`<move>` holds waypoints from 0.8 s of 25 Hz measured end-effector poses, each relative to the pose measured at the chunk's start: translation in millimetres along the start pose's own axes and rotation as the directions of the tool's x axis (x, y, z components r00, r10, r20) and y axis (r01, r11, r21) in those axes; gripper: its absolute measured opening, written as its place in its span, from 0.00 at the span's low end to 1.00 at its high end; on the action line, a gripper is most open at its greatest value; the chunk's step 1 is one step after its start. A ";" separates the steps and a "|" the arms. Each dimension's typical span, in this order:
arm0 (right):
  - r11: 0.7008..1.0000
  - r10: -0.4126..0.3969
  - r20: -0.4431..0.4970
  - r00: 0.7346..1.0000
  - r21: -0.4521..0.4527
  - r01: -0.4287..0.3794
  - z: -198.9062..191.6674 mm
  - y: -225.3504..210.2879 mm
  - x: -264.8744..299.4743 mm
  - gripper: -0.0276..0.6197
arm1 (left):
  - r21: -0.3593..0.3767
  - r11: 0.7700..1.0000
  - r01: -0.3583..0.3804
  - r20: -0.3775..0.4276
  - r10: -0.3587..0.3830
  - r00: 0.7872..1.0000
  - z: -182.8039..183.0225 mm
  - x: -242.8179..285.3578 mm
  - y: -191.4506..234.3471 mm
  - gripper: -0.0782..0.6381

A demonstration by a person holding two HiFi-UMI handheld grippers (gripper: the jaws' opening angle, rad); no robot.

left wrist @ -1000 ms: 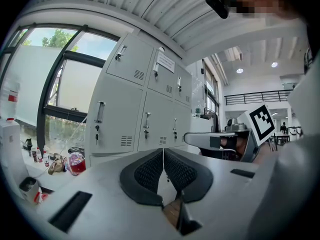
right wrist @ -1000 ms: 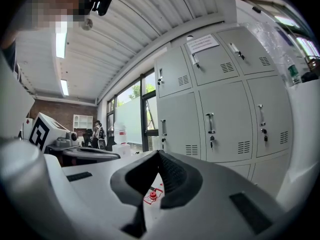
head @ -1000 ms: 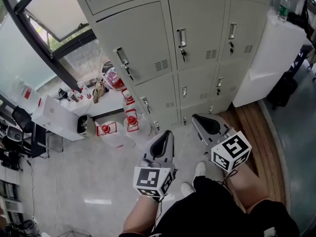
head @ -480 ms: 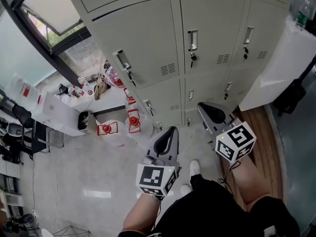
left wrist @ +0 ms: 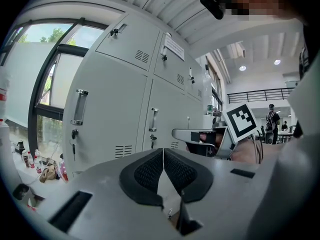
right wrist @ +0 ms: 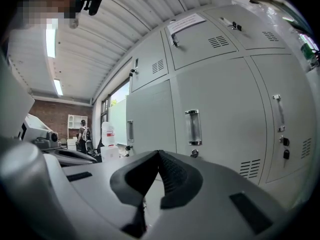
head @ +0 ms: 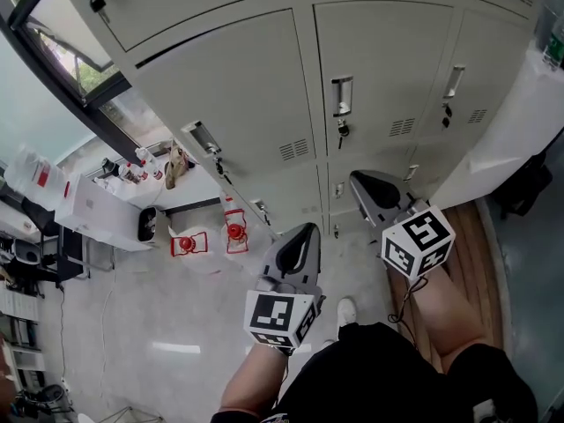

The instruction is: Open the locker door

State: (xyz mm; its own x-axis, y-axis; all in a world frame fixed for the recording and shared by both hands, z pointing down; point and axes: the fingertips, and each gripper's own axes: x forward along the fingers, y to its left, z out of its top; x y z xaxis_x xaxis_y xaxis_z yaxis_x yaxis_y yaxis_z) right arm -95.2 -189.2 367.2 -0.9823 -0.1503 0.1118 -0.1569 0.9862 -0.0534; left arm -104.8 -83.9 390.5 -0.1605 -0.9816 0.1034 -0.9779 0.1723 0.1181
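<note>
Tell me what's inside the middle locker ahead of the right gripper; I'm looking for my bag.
Nothing inside shows: the locker door is shut. Visible outside: a handle, a key hanging below it, and vent slots.

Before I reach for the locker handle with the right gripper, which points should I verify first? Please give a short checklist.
1. Right gripper empty: ok, jaws together with nothing between them.
2. Jaws open for the handle: not ok, they are shut.
3. Handle free of obstruction: ok.
4. Gripper at the handle: not ok, it is apart from it.
5. Locker door unlocked: cannot tell; the door is closed and a key hangs at its lock.
6. Left gripper empty: ok, jaws together, holding nothing.
</note>
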 end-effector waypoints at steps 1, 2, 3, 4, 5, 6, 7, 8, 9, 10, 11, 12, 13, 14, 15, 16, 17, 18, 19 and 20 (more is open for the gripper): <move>1.000 0.000 0.001 1.000 -0.003 0.000 1.6 -5.6 3.7 0.13 | 0.000 1.000 0.000 -0.001 0.000 1.000 1.0 6.1 0.2 0.13; 1.000 0.000 0.003 1.000 -0.005 0.000 3.2 -11.1 7.3 0.13 | -0.002 1.000 -0.002 -0.001 0.002 1.000 2.3 11.9 0.6 0.13; 1.000 -0.002 0.005 1.000 -0.006 0.002 4.8 -16.6 10.7 0.13 | -0.003 1.000 -0.004 -0.001 0.004 1.000 3.7 17.3 1.2 0.13; 1.000 -0.004 0.007 1.000 -0.006 0.005 6.3 -21.6 13.9 0.13 | -0.002 1.000 -0.005 -0.001 0.005 1.000 4.9 22.3 1.7 0.13; 1.000 -0.006 0.009 1.000 -0.007 0.006 7.5 -26.1 16.8 0.13 | 0.001 1.000 -0.005 -0.002 0.005 1.000 5.9 26.7 1.9 0.13; 1.000 -0.007 0.010 1.000 -0.008 0.007 8.7 -30.1 19.7 0.13 | 0.003 1.000 -0.006 -0.001 0.006 1.000 6.9 30.7 2.2 0.13; 1.000 -0.006 0.012 1.000 -0.010 0.006 10.2 -33.8 22.8 0.13 | 0.004 1.000 -0.009 0.001 0.009 1.000 8.3 34.5 2.8 0.13; 1.000 -0.004 0.015 1.000 -0.013 0.005 11.9 -37.1 26.0 0.13 | 0.004 1.000 -0.012 0.004 0.012 1.000 9.8 38.0 3.7 0.13; 1.000 -0.002 0.017 1.000 -0.016 0.003 13.3 -39.7 28.9 0.14 | 0.006 1.000 -0.015 0.007 0.015 1.000 11.2 40.8 4.4 0.13; 1.000 -0.001 0.020 1.000 -0.018 0.001 14.5 -41.8 31.3 0.16 | 0.008 1.000 -0.019 0.009 0.019 1.000 12.4 43.0 4.7 0.13; 1.000 0.001 0.022 1.000 -0.021 -0.001 15.9 -43.7 33.4 0.17 | 0.010 1.000 -0.023 0.012 0.022 1.000 13.5 44.7 5.0 0.13; 1.000 0.003 0.025 1.000 -0.024 -0.002 17.8 -45.5 35.6 0.17 | 0.011 1.000 -0.027 0.015 0.027 1.000 14.6 46.3 5.4 0.13; 1.000 0.004 0.029 1.000 -0.027 -0.003 20.2 -47.3 38.0 0.18 | 0.012 0.999 -0.032 0.017 0.032 0.999 15.7 47.6 5.9 0.13; 1.000 0.003 0.033 0.999 -0.030 -0.002 22.7 -49.2 40.6 0.20 | 0.012 0.999 -0.036 0.019 0.036 0.999 16.7 48.8 6.4 0.13; 0.999 0.001 0.038 0.999 -0.032 0.000 25.1 -51.3 43.5 0.21 | 0.014 0.999 -0.040 0.020 0.039 0.999 17.6 49.7 6.8 0.13; 0.999 -0.004 0.041 0.999 -0.034 0.005 27.2 -53.2 46.6 0.22 | 0.018 0.999 -0.042 0.020 0.042 0.999 18.4 50.5 7.3 0.13; 0.999 -0.010 0.043 0.999 -0.037 0.011 28.9 -55.0 49.9 0.24 | 0.021 0.999 -0.044 0.018 0.043 0.999 19.0 51.0 8.2 0.13; 0.999 -0.017 0.044 0.999 -0.043 0.019 30.3 -56.3 53.4 0.25 | 0.023 0.999 -0.046 0.016 0.045 0.999 19.5 51.1 9.5 0.13; 0.998 -0.027 0.045 0.999 -0.053 0.029 31.7 -57.3 57.0 0.27 | 0.025 0.999 -0.048 0.015 0.048 0.999 20.0 51.1 11.1 0.13; 0.997 -0.037 0.046 0.998 -0.067 0.040 33.2 -58.3 61.0 0.28 | 0.027 0.998 -0.051 0.013 0.050 0.999 20.6 51.0 13.1 0.13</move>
State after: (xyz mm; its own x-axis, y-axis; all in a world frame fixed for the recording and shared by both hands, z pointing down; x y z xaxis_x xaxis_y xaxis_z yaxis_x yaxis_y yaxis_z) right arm -149.4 -258.2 344.2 -0.9795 -0.1898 0.0679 -0.1890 0.9818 0.0173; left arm -128.5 -133.4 377.0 -0.2113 -0.9727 0.0962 -0.9718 0.2196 0.0860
